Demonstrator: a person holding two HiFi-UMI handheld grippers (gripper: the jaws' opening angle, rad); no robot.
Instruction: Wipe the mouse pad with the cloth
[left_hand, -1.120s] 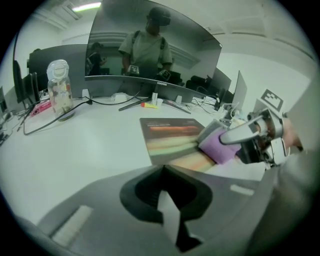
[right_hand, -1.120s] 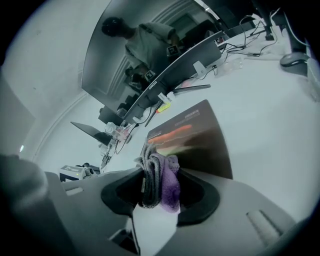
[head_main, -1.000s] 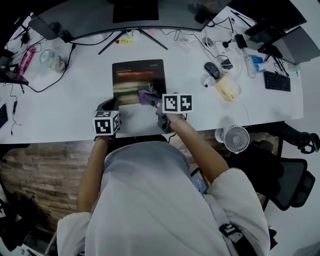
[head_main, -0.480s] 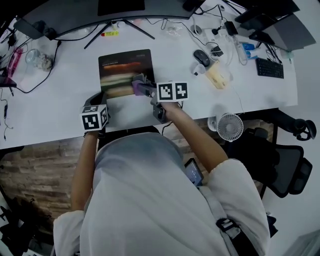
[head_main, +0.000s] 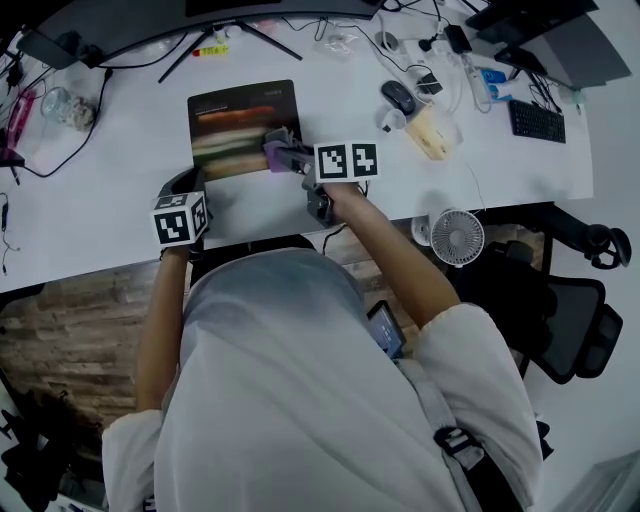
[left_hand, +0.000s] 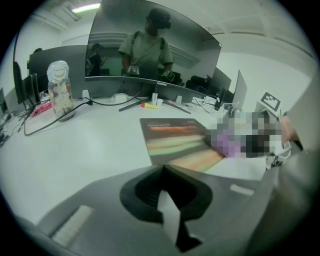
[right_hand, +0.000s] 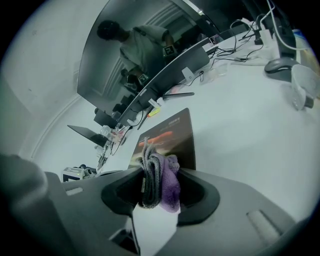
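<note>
The left gripper (left_hand: 162, 169) is clenched on nothing, the mouse pad (left_hand: 175, 140) just ahead of it. The right gripper (right_hand: 156, 172) — grasping the cloth (right_hand: 165, 186) — has pushed slightly further over the pad's right part, so wiping is under way.

You're at an office workstation. A long white desk (head_main: 100, 220) carries a wide curved monitor (left_hand: 150, 55) on a splayed stand, with a mouse pad (head_main: 240, 125) in front of it. Off to your right sit a computer mouse (head_main: 397, 96), a black keyboard (head_main: 538, 121) and a small desk fan (head_main: 457, 236). A black office chair (head_main: 570, 320) stands beside you.
</note>
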